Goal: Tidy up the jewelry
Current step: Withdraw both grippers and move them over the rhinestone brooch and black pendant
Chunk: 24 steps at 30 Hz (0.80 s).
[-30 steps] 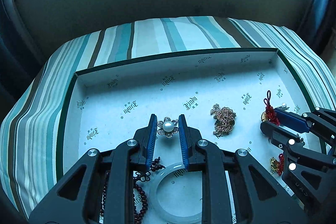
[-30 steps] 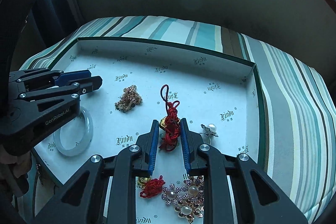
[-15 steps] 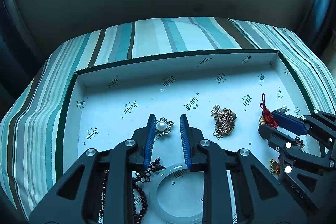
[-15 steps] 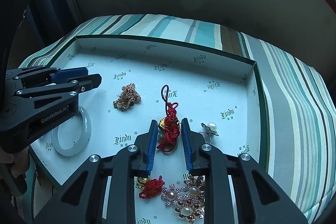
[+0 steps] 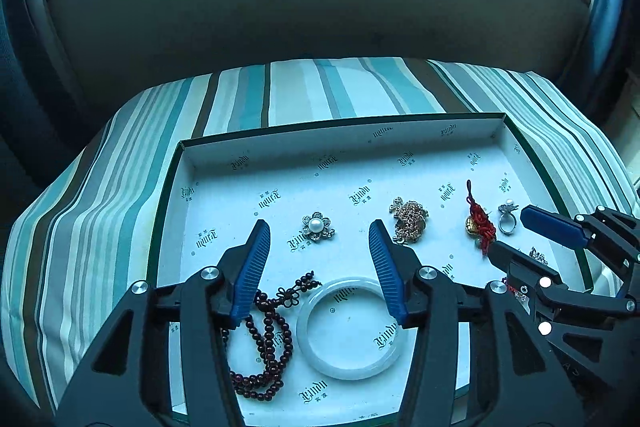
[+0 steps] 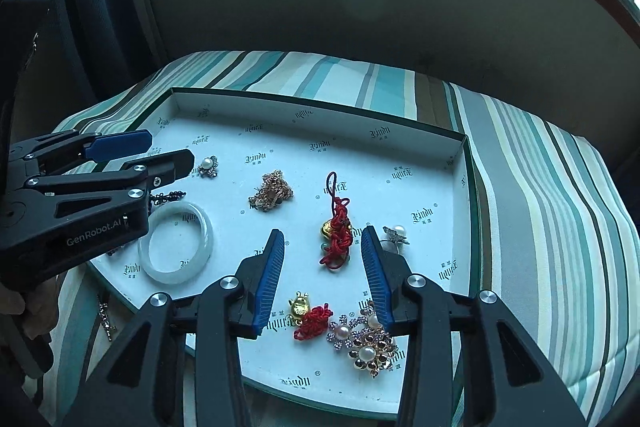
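A second ago both sets of jaws were nearly closed around a piece of jewelry; now both have just been opening and hold nothing. The left gripper [image 5: 318,227] stands released with its blue pads [image 5: 252,267] spread apart, and the pearl flower brooch [image 5: 317,227] that sat pinched between them earlier now lies free on the floor of the white printed tray [image 5: 280,147], just beyond the fingertips and touching neither. The left gripper also sits higher over the tray than before, so more of the dark red bead bracelet [image 5: 266,343] and the pale jade bangle [image 5: 348,327] shows beneath it. The right gripper [image 6: 322,239] is likewise let go, and the red knotted cord charm with its gold bead [image 6: 338,227] lies flat on the tray between the spread pads, clear of both. The pearl ring [image 6: 396,233] rests just beside the right-hand pad. The gold chain cluster [image 6: 272,191] lies where it did earlier, and a second red-and-gold charm [image 6: 310,315] and a pearl rhinestone brooch [image 6: 366,347] lie near the tray's front edge. The tray rests on a striped cloth [image 6: 540,187].
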Tool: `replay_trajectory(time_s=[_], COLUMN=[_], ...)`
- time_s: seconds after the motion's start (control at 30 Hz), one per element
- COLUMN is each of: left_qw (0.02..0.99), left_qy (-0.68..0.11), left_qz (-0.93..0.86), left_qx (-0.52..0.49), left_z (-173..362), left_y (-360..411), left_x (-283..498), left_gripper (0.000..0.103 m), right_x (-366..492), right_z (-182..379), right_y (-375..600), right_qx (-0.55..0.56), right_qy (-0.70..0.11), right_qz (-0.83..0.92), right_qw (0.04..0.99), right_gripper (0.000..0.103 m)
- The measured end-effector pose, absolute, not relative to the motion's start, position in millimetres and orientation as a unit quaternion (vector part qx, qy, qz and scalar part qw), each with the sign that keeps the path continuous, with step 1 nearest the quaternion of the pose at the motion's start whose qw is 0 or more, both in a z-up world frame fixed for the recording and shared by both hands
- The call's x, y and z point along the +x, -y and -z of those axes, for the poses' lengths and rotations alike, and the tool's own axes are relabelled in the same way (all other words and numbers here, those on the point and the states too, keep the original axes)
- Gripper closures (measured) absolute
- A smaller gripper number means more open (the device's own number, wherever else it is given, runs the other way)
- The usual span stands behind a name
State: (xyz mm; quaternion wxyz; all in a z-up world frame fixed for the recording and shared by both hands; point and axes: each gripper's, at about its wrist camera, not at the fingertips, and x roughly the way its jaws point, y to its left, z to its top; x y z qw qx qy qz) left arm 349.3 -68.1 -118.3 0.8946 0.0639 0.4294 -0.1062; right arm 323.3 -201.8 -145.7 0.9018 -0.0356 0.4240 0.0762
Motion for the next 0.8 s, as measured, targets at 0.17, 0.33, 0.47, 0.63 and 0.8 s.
replay_trajectory(time_s=[0.17,0.33,0.47,0.63,0.8], left_qw=[0.901,0.902,0.897,0.891,0.886], left_qy=[-0.418,-0.419,-0.432,-0.447,-0.457], left_qz=[0.100,0.086,0.073,0.062,0.049], left_qx=[0.056,0.057,0.048,0.055,0.055], left_z=[103,101,106,116,122], left_y=[50,29,12,1,-8], left_x=[313,272,244,223,211], left_gripper=[0.049,0.049,0.049,0.049,0.049], right_x=[293,257,232,210,206], right_z=[134,137,147,164,166], right_y=[195,184,174,153,134], right_qx=[-0.036,-0.035,-0.029,-0.027,-0.033], right_qy=[-0.424,-0.437,-0.457,-0.477,-0.478], right_qz=[-0.084,-0.093,-0.106,-0.130,-0.151], right_qw=[0.901,0.894,0.883,0.869,0.865], right_gripper=[0.062,0.062,0.062,0.062,0.067])
